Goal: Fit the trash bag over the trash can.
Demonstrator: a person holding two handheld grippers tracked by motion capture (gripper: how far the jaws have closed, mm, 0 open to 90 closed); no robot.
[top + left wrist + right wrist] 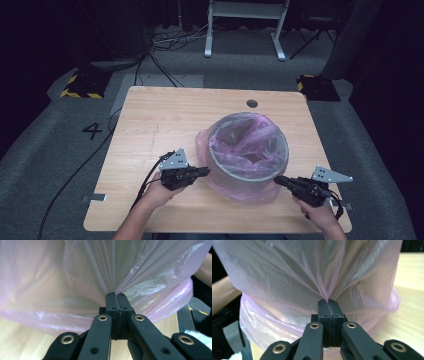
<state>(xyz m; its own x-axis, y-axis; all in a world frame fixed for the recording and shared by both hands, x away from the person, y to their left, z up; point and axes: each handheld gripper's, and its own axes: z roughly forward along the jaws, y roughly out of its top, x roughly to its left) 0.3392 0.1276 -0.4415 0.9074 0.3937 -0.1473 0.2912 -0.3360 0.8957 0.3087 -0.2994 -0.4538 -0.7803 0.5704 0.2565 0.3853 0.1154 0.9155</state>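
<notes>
upright bin (248,172), mouth up, pink bag (240,192) pinched by left hand-held gripper (206,171) and right hand-held gripper (276,179)

The pink bag (250,145) hides the bin's (235,172) inside and base.

Pink bag (250,137): thin translucent plastic film, glossy, creased. Bin (235,167): grey, matt. Surface (160,120): pale wood grain, smooth. Hand-held gripper (115,295): matt black plastic (brass-coloured rivets).
</notes>
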